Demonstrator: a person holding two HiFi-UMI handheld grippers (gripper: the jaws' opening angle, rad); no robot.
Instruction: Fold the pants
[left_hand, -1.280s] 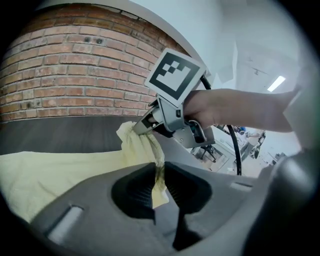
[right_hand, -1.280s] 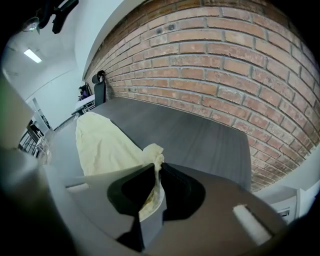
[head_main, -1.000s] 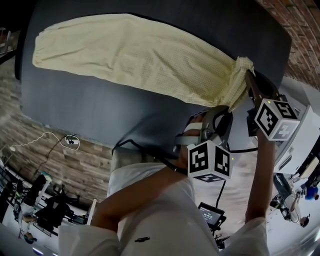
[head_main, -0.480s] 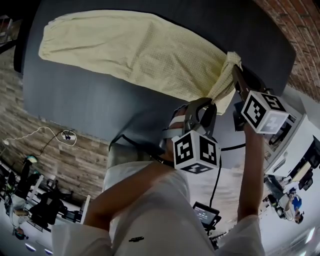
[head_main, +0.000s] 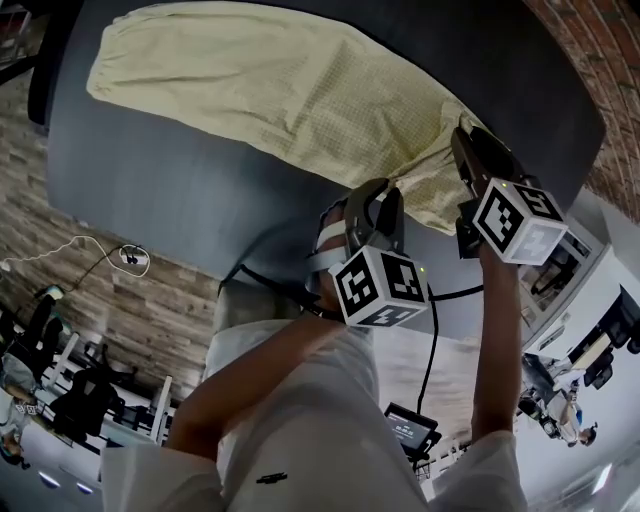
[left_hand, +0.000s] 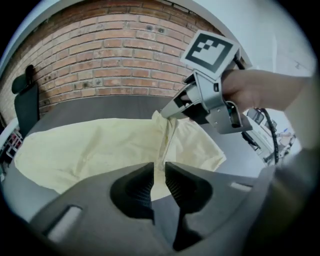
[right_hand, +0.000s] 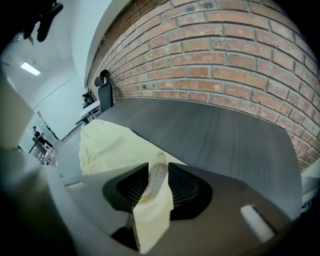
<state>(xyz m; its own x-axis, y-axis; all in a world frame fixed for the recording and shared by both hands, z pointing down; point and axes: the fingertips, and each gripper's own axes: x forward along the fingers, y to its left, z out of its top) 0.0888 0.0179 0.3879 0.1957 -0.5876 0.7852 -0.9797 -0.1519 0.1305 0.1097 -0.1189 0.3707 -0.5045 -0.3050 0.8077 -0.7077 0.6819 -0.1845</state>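
Your pants (head_main: 270, 90) lie spread almost flat along the dark tabletop (head_main: 150, 200). One end reaches toward its far left corner. The other end sits close to the near edge, right in front of you, and both tools meet the cloth at that near end.

Your left tool (head_main: 385, 195) points steeply down at the hem nearest the tabletop's near edge. Its jaws stand narrow, nipped on a thin edge of the cloth. From there a raised crease runs up the cloth toward your other tool.

Your right tool (head_main: 462, 135) sits just beyond it, a little further in from the near edge, also tilted down onto the cloth. Its jaws have just been opening. A soft fold of the pants stands between them and fills the gap, and a loose flap hangs down on the near side of the jaws. The pads look eased off the fold rather than clamped on it.

The two tools are close together but apart, with a short stretch of cloth between them. The rest of the pants lies slack with a few shallow wrinkles, and bare tabletop shows on both long sides. A brick wall (right_hand: 225, 60) runs along the tabletop's far edge.
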